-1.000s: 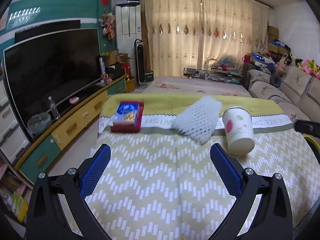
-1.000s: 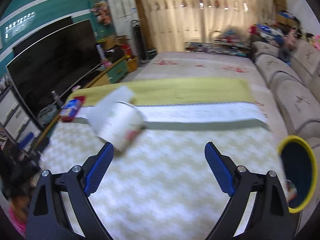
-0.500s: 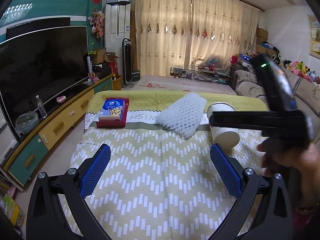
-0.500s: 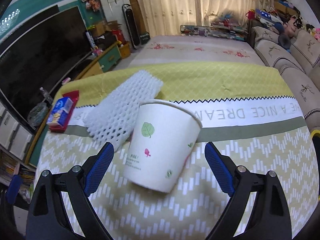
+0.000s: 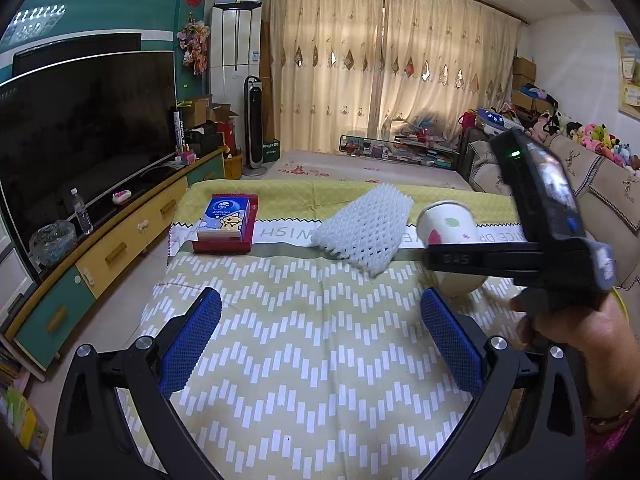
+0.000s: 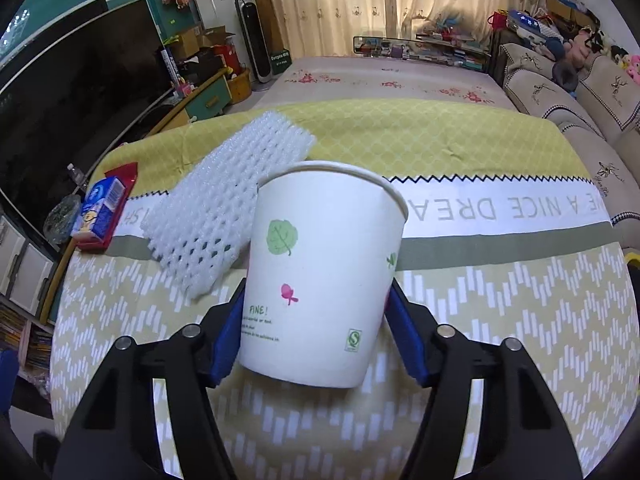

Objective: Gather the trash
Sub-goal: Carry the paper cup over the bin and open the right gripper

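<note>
Right hand-held gripper (image 6: 316, 332) pinches a white paper cup (image 6: 320, 276) w/ green leaf & pink prints, rolled rim, upright on the desk (image 6: 500, 320), just right of the white foam net (image 6: 224, 208). Left hand-held gripper (image 5: 320, 348) spread wide, nothing between pads.

Home living room: television (image 5: 80, 128), sofa (image 6: 592, 92) (plush toys (image 5: 600, 136)), curtains (image 5: 380, 72).
</note>
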Demonstrator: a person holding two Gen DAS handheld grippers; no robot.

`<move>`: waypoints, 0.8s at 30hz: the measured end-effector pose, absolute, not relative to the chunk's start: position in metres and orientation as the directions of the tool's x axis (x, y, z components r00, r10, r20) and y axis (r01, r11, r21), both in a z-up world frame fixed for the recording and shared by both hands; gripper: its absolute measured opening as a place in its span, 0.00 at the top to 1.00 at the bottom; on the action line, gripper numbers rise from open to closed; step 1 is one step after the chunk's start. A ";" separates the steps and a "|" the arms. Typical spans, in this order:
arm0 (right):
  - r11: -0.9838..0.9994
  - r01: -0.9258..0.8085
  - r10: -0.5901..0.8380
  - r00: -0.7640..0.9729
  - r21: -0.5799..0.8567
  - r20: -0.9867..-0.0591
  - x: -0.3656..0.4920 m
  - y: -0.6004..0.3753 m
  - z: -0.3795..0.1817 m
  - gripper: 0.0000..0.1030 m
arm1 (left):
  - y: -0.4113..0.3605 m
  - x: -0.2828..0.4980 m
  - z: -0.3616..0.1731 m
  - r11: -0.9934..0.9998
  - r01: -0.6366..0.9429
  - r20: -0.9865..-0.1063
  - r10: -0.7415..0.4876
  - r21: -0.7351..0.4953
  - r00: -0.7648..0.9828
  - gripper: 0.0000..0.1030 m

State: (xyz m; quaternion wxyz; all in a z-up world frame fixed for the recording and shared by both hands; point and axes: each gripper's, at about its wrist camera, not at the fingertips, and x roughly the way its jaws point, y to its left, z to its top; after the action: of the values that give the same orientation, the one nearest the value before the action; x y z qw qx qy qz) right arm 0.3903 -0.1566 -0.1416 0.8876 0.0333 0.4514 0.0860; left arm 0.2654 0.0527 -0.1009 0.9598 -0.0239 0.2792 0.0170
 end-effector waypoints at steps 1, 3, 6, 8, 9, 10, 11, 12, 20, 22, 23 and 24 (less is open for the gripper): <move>0.982 -0.125 0.186 0.582 0.139 -0.791 0.388 -0.159 -0.139 0.40 | 0.052 0.266 -0.102 0.998 -0.045 -0.539 0.019 -0.035 0.842 0.05; 0.980 -0.134 0.197 0.596 0.146 -0.779 0.378 -0.171 -0.131 0.40 | 0.052 0.267 -0.103 0.998 -0.044 -0.541 0.018 -0.035 0.841 0.05; 0.979 -0.133 0.202 0.618 0.152 -0.760 0.365 -0.190 -0.120 0.40 | 0.052 0.268 -0.104 0.998 -0.047 -0.546 0.023 -0.031 0.838 0.05; 0.981 -0.119 0.193 0.640 0.152 -0.744 0.355 -0.209 -0.111 0.40 | 0.052 0.269 -0.105 0.998 -0.049 -0.548 0.025 -0.030 0.836 0.05; 0.982 -0.109 0.187 0.649 0.153 -0.737 0.351 -0.219 -0.108 0.39 | 0.052 0.269 -0.105 0.998 -0.051 -0.548 0.026 -0.029 0.836 0.05; 0.983 -0.095 0.179 0.660 0.155 -0.729 0.346 -0.232 -0.104 0.39 | 0.051 0.269 -0.105 0.998 -0.052 -0.549 0.028 -0.028 0.836 0.05; 0.985 -0.083 0.170 0.668 0.154 -0.724 0.342 -0.243 -0.101 0.39 | 0.051 0.270 -0.106 0.998 -0.053 -0.549 0.029 -0.027 0.835 0.05; 0.987 -0.067 0.155 0.677 0.149 -0.719 0.338 -0.256 -0.098 0.39 | 0.051 0.270 -0.106 0.998 -0.054 -0.550 0.030 -0.027 0.835 0.05; 0.981 0.146 -0.016 0.713 0.125 -0.701 0.312 -0.375 -0.094 0.39 | 0.051 0.270 -0.107 0.998 -0.053 -0.547 0.028 -0.031 0.837 0.05; 0.970 0.210 -0.062 0.702 0.123 -0.710 0.308 -0.406 -0.101 0.39 | 0.050 0.271 -0.108 0.998 -0.055 -0.547 0.032 -0.026 0.837 0.05; 0.964 0.237 -0.078 0.695 0.124 -0.715 0.308 -0.420 -0.105 0.39 | 0.050 0.272 -0.109 0.998 -0.056 -0.548 0.034 -0.024 0.836 0.05; 0.955 0.268 -0.097 0.685 0.126 -0.722 0.307 -0.436 -0.110 0.39 | 0.049 0.273 -0.109 0.998 -0.057 -0.549 0.035 -0.023 0.835 0.05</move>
State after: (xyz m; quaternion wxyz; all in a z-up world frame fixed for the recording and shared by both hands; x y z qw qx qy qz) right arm 0.3069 -0.4357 -0.1099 0.9111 0.1112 0.3841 -0.1002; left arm 0.2728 0.0492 -0.1094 0.9577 -0.0191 0.2863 0.0238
